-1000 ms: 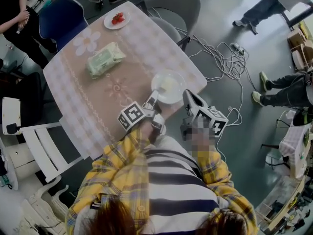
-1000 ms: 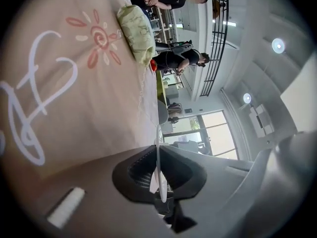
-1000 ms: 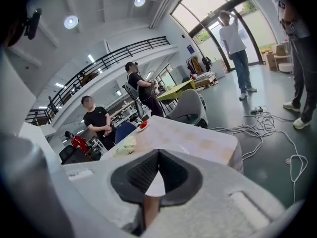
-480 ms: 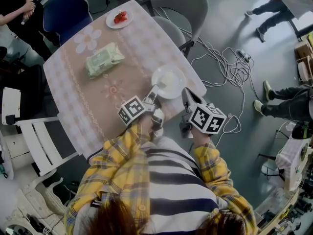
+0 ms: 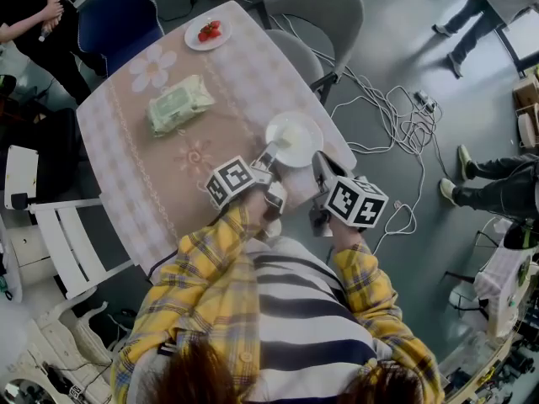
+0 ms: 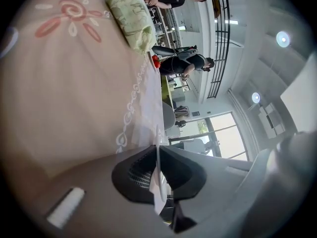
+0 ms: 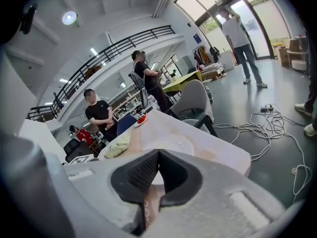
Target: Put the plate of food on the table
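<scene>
Left hand-held gripper (image 6: 157,168) clamped on near rim of plate of food (image 5: 295,138). Right hand-held gripper (image 7: 157,175) pinched shut, empty, just beside plate. Plate on or low over tabletop (image 5: 168,171) near right corner; contact not resolvable. Risk: one-sided rim grip, so plate may tip and food slide; release this near edge could send it over. Open room inward, toward green packet (image 5: 179,102).

No legible words, brands or numbers anywhere (only coded square markers (image 5: 229,183), wordless)
</scene>
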Demonstrator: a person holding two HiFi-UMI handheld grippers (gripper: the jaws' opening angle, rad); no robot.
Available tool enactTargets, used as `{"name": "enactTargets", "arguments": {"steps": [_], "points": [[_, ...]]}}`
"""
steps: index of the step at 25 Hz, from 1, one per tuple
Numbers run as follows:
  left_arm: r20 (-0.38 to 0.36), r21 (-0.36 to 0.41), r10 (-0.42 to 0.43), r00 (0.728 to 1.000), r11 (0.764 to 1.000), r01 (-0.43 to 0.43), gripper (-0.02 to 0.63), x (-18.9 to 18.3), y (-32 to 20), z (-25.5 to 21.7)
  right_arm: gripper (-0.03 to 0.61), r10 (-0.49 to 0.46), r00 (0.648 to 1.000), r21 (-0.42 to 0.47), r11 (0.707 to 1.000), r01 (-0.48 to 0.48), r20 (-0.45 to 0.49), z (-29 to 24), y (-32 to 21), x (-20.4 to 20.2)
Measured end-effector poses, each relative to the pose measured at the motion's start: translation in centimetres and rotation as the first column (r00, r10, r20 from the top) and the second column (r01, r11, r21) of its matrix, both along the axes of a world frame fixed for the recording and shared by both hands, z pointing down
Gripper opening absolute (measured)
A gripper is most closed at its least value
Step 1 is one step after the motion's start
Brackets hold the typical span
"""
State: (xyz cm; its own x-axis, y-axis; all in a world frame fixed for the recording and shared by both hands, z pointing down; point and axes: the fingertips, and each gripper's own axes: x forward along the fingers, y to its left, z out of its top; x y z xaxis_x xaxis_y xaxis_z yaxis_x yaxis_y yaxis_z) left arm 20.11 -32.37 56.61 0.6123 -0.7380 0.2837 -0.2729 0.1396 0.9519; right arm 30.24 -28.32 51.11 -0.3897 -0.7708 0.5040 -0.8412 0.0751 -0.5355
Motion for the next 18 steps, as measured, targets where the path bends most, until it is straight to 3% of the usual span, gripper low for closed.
{"name": "enactTargets", "arguments": {"steps": [5, 11, 18], "points": [[0.064, -0.021, 0.025, 0.998, 1.000, -0.023, 0.002, 0.1, -0.7, 0.2, -0.005, -0.012, 1.000, -0.011, 1.000, 0.012, -0.009, 0.4, -0.4, 0.1], [0.128, 0.006, 0.072, 0.989, 0.997, -0.073, 0.002, 0.4, -1.2, -0.4, -0.004, -0.035, 0.999, -0.036, 0.999, 0.035, -0.001, 1.2, -0.9, -0.3], [0.171, 0.026, 0.188, 0.967, 0.980, -0.195, 0.003, 0.7, -1.4, -0.7, -0.004, -0.068, 0.997, -0.048, 0.996, 0.070, 0.040, 1.5, -1.3, -1.8]]}}
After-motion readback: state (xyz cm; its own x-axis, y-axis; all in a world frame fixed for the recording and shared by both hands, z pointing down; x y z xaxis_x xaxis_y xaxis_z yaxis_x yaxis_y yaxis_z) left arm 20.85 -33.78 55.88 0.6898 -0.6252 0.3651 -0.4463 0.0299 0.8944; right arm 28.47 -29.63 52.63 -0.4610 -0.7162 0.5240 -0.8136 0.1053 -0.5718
